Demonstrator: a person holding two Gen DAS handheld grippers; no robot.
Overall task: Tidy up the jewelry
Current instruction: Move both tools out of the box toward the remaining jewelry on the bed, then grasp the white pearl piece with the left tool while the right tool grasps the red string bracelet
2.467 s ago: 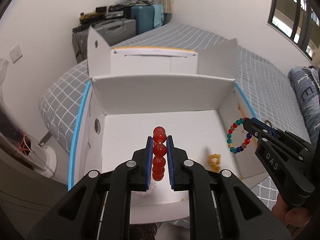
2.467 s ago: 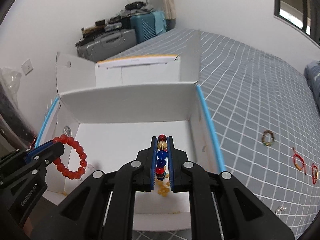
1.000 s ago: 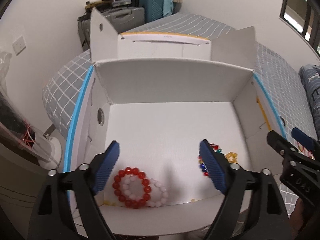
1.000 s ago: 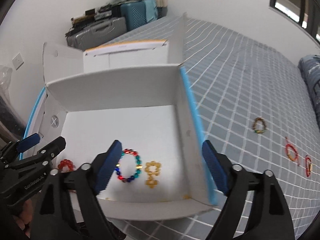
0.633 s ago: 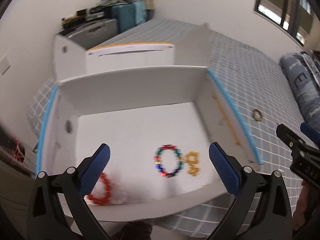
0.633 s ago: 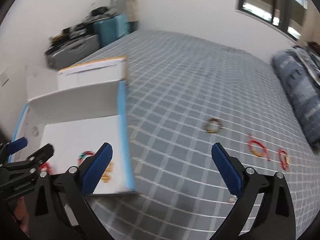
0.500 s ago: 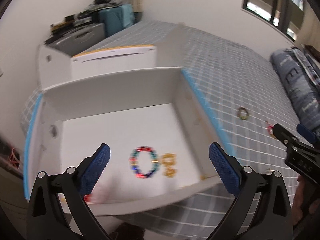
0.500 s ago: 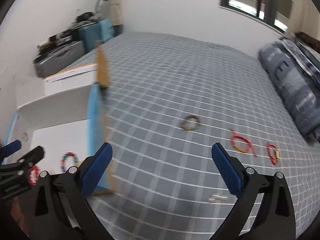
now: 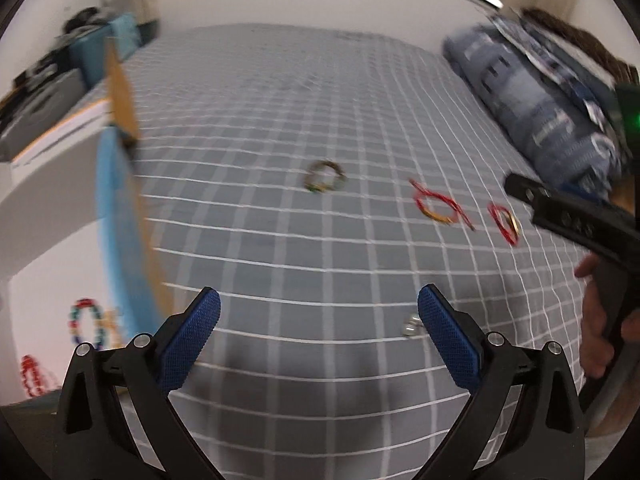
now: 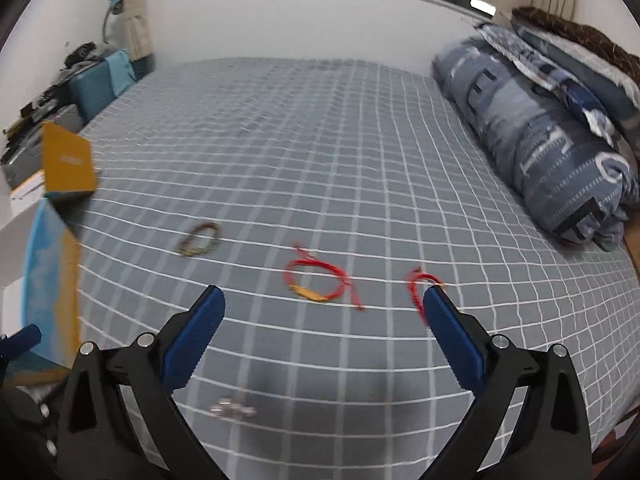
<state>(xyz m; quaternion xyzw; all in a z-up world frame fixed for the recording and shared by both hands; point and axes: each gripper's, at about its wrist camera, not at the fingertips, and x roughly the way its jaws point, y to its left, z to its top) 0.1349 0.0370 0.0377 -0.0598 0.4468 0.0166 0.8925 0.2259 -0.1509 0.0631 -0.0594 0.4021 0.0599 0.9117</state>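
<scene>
Both tools are spread wide and hold nothing: the left gripper [image 9: 319, 314] and the right gripper [image 10: 323, 318] hang over the grey checked bedspread [image 10: 320, 160]. Only the left wrist view looks into the white cardboard box [image 9: 48, 248], where a multicoloured bead bracelet [image 9: 86, 323] and a red bead bracelet [image 9: 34, 376] lie. The right wrist view gives the loose pieces more plainly: a dark beaded bracelet [image 10: 199, 239], a red cord bracelet with a gold plate [image 10: 316, 281], a second red cord bracelet [image 10: 420, 286] partly behind a finger, and small silvery pieces [image 10: 232, 407], perhaps earrings.

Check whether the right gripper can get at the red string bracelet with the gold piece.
Probably yes: the right gripper is open and empty, and the red bracelet lies flat on the bedspread just ahead with nothing between.
</scene>
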